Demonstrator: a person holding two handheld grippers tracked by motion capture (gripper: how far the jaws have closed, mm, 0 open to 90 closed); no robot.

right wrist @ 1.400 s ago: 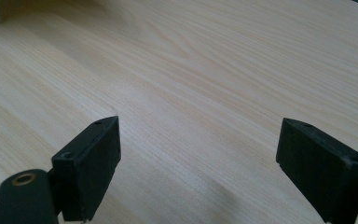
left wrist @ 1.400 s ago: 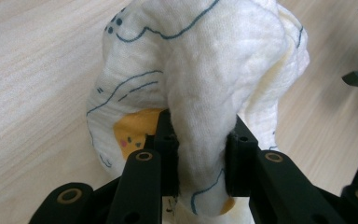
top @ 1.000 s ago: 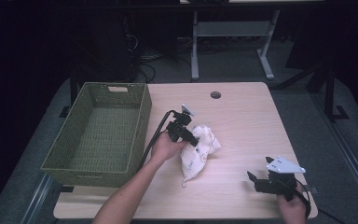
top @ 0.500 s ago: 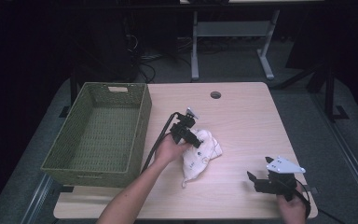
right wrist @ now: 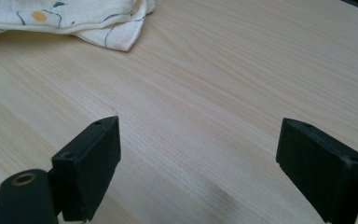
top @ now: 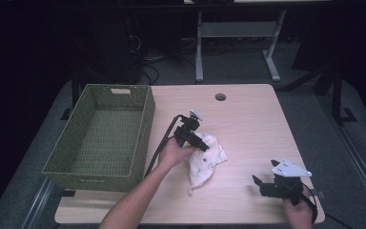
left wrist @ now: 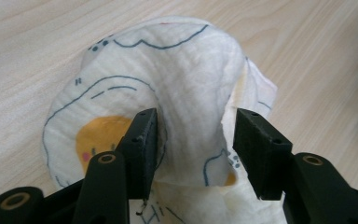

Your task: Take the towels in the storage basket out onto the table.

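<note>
A white cloth (top: 208, 161) with blue line drawings and yellow spots lies crumpled in the middle of the wooden table (top: 252, 124). My left gripper (top: 203, 145) points down onto its top. In the left gripper view a raised fold of the cloth (left wrist: 186, 65) stands between the jaws of that gripper (left wrist: 193, 116). The jaws have just been opening and no longer pinch the fold. My right gripper (top: 259, 186) rests near the table's front right edge, open wide over bare wood (right wrist: 200, 135). A corner of the cloth (right wrist: 74, 18) lies well beyond its jaws.
A green woven basket (top: 145, 119) stands with nothing in it on the left side of the table, close to my left forearm. A round cable hole (top: 220, 97) sits near the far edge. Bare tabletop lies between the cloth and the right gripper.
The left gripper's jaws have spread apart on the cloth, and the fold now stands loose between them. Neither hand has shifted.
</note>
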